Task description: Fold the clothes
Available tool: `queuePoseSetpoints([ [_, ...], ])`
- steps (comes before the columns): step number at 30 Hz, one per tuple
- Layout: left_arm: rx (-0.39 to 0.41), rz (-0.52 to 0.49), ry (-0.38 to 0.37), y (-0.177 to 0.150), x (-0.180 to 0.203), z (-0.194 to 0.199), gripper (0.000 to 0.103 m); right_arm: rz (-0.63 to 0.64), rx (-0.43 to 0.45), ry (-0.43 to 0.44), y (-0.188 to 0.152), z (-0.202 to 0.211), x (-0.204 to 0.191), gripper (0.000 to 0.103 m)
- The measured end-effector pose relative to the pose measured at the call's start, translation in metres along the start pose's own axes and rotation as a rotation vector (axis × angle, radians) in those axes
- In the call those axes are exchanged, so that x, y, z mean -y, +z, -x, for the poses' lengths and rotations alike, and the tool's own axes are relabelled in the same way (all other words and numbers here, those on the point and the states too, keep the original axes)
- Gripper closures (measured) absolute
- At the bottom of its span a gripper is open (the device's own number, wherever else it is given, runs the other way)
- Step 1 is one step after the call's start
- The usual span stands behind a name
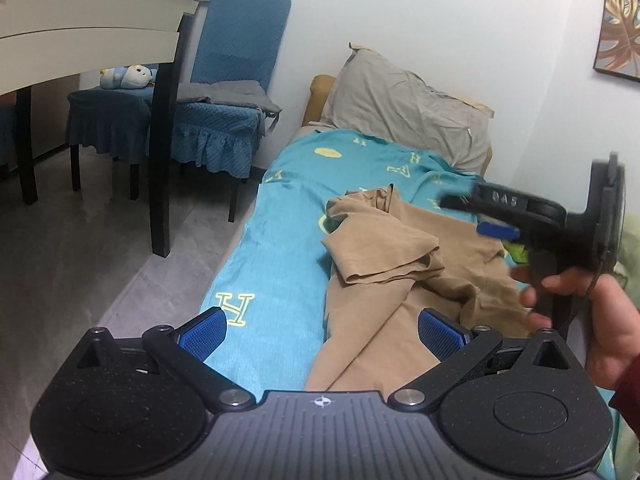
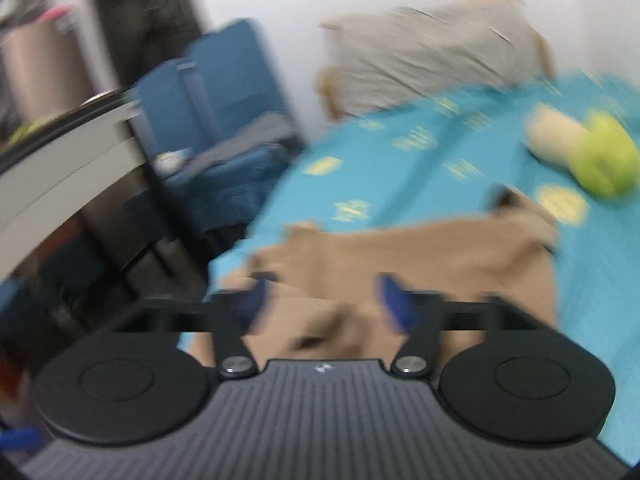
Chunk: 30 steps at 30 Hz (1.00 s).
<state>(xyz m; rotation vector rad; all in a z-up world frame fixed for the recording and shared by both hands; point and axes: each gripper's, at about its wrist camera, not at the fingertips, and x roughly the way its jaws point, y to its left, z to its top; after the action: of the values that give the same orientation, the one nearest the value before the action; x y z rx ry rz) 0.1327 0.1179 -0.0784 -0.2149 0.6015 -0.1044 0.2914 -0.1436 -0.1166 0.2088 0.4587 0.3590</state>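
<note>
bed: turquoise sheet (image 1: 280,216) with yellow motifs | head end: grey pillow (image 1: 400,108) against white wall | floor side: 2 blue-covered chairs (image 1: 224,120) (plush toy (image 1: 128,77) on 1) | wall: leaf picture (image 1: 620,32)

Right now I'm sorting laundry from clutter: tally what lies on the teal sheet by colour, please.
Tan: 1, the crumpled tan garment
Grey: 1, the grey pillow
Lime green: 1, a lime-green item, blurred
Cream: 1, a cream item beside it, too blurred to name
Total: 4
</note>
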Motion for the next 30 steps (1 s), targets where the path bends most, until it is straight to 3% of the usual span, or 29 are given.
queuePoseSetpoints([
  [3,0.002,0.024,0.013,0.000,-0.005,-0.001,0.000,0.157,-0.045,0.085,0.001,-0.016,-0.032,0.013],
  [9,-0.004,0.072,0.102,0.004,-0.023,0.000,0.000,0.285,-0.201,0.185,-0.013,-0.054,-0.057,0.017],
  [13,-0.007,0.100,0.097,0.005,-0.032,0.000,0.000,0.450,-0.316,0.138,-0.033,-0.070,-0.076,0.032],
  [14,-0.011,0.103,0.093,0.005,-0.033,0.001,0.000,0.489,-0.325,0.108,-0.039,-0.071,-0.080,0.037],
  [16,-0.013,0.106,0.086,0.005,-0.034,0.002,0.000,0.528,-0.325,0.046,-0.044,-0.073,-0.085,0.079],
  [18,-0.011,0.109,0.081,0.005,-0.035,0.003,0.000,0.448,-0.277,0.032,-0.037,-0.068,-0.079,0.095],
  [24,-0.023,0.080,0.039,0.003,-0.028,0.003,0.000,0.059,-0.017,-0.029,0.015,-0.034,-0.032,0.096],
  [27,-0.037,0.042,0.012,0.000,-0.021,0.000,0.000,-0.056,0.044,-0.105,0.032,-0.031,0.001,0.097],
  [30,-0.035,-0.002,-0.014,-0.004,-0.010,-0.002,0.000,-0.188,0.050,-0.184,0.037,-0.034,0.041,0.097],
])
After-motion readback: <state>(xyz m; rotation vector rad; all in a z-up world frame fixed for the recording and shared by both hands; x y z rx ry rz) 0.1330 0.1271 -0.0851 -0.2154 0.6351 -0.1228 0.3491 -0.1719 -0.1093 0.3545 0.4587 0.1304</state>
